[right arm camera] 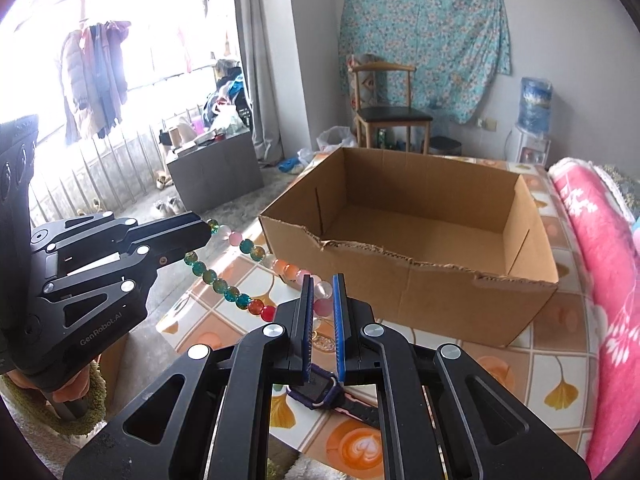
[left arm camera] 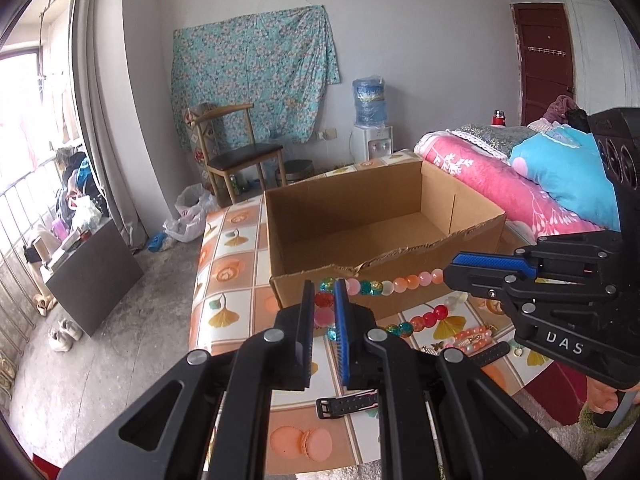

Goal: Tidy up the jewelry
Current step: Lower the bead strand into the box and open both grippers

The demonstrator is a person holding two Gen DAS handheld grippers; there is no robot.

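The left gripper [left arm camera: 324, 312] is clamped narrow on one end of the bead necklace [left arm camera: 394, 285], and the right gripper [right arm camera: 322, 304] is pinched just as narrow on the other end, so the strand hangs slack between the two sets of fingers, just short of the cardboard box [left arm camera: 360, 216]. It looks light and limp but smooth and apt to slip, so I judge the grip safest in the gaps between beads, low over the rim
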